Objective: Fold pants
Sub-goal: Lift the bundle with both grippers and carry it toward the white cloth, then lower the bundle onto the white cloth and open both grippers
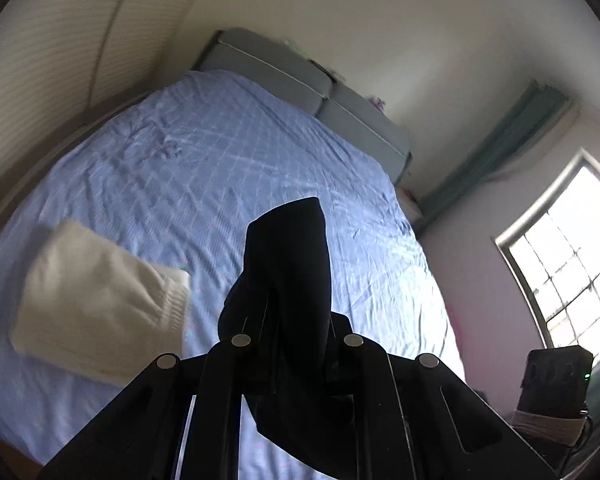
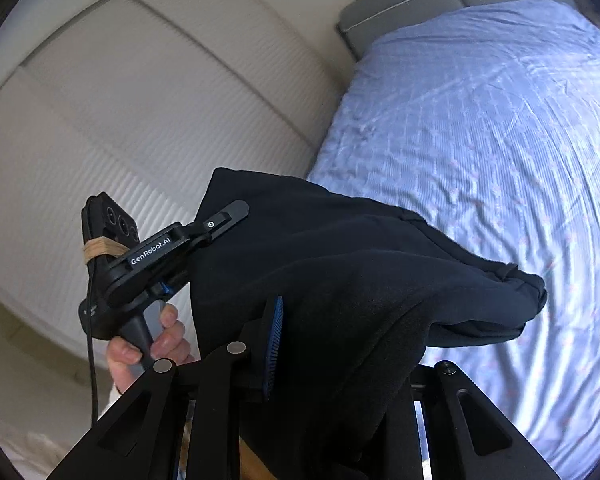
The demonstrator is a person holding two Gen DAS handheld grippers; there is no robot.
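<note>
The black pants point(image 2: 340, 264) hang in the air above a bed with a light blue sheet point(image 2: 480, 120). My right gripper point(image 2: 324, 344) is shut on a fold of the pants; its blue pad point(image 2: 274, 344) shows at the left and the cloth covers the other finger. My left gripper point(image 1: 296, 320) is shut on another part of the pants point(image 1: 292, 256), and the cloth stands up between its fingers. The left gripper also shows in the right wrist view point(image 2: 224, 216), clamped on the pants' upper left edge, held by a hand point(image 2: 148, 344).
A folded white garment point(image 1: 96, 300) lies on the sheet point(image 1: 204, 168) at the left. A grey padded headboard point(image 1: 300, 80) is at the far end. A ribbed white wardrobe point(image 2: 120, 120) stands beside the bed. A window point(image 1: 568, 256) is at the right.
</note>
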